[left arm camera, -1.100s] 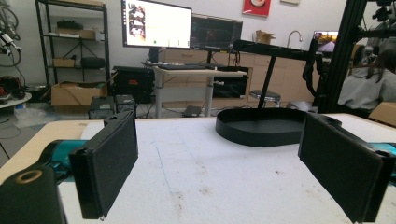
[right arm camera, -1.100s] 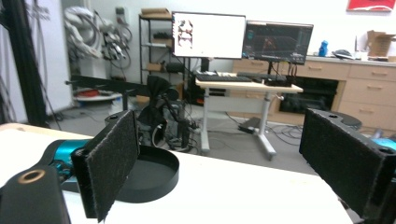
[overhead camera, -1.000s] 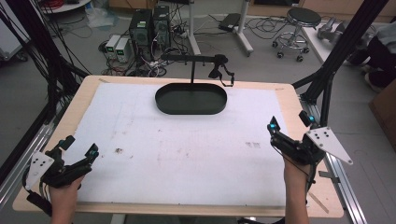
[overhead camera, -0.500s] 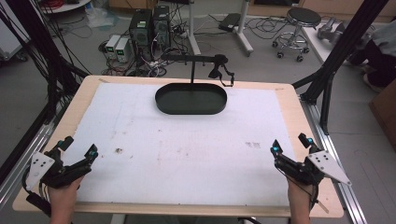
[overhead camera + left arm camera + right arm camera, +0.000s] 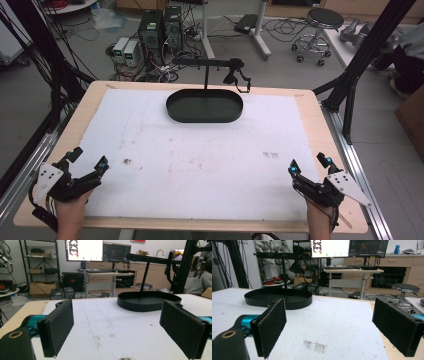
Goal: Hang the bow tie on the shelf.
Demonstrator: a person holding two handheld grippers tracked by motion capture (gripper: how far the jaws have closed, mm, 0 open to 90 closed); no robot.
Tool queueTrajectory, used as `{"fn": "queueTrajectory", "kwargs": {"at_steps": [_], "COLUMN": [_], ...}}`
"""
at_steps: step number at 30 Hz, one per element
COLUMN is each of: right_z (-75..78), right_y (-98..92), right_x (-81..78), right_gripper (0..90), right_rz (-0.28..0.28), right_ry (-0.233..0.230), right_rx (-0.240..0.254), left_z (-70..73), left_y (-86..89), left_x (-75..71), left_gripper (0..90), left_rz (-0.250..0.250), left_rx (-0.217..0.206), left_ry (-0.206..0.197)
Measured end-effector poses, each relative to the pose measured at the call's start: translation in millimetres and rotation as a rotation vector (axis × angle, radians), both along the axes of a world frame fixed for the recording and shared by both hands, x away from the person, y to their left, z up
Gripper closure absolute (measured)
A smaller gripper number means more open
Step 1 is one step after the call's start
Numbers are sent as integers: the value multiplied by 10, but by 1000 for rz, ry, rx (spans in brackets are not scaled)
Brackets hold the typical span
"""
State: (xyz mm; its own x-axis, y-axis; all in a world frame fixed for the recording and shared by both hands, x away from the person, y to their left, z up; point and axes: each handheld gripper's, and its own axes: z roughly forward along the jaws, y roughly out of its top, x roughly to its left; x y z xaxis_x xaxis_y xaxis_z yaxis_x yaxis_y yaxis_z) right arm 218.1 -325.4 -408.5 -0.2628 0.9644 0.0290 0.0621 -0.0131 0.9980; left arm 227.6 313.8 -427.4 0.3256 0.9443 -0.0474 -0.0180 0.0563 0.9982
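**Two open grippers wait at the near corners of the table**

The left gripper (image 5: 86, 159) sits over the near left corner of the wide white foam sheet (image 5: 200, 165) that covers the light wooden table (image 5: 320, 125). A hand (image 5: 70, 212) holds it from below. Its two black jaws stand wide apart, and there is nothing between them. In the left gripper view the gripper (image 5: 117, 325) points across the sheet, and its flat black pads (image 5: 58, 325) have only white sheet between them.

The right gripper (image 5: 311, 166) is over the near right corner, well apart from the left one. Its jaws are wide apart too, and they hold nothing. In the right gripper view the gripper (image 5: 329, 327) looks over the sheet, with a small grey smudge (image 5: 315, 345) on the sheet between the jaws.

The black oval tray (image 5: 204, 106) sits at the far middle of the table, far from both grippers. A thin black stand with an arm on top (image 5: 206, 64) rises from the tray. The tray also shows in the left gripper view (image 5: 147, 301), ahead and a bit to the right. In the right gripper view it is ahead and to the left (image 5: 278, 298). It looks empty
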Motion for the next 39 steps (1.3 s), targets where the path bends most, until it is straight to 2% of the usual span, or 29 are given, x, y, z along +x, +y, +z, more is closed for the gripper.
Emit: {"fn": "queueTrajectory", "kwargs": {"at_steps": [8,16,26,39], "right_z": [8,17,29,41], "right_y": [33,26,48,34], "right_x": [-9,-11,-7,-6], "right_gripper": [110,110,110,110], "right_rz": [6,5,6,7], "right_ry": [-3,-1,-1,9], "right_rx": [-10,8,-17,1], "left_z": [7,2,9,12], "left_y": [-3,-9,0,-1], "left_x": [-3,2,-6,-4], "left_gripper": [125,125,125,125], "left_rz": [0,1,-1,-2], "left_rx": [-1,4,2,2], "left_ry": [3,15,14,21]}}
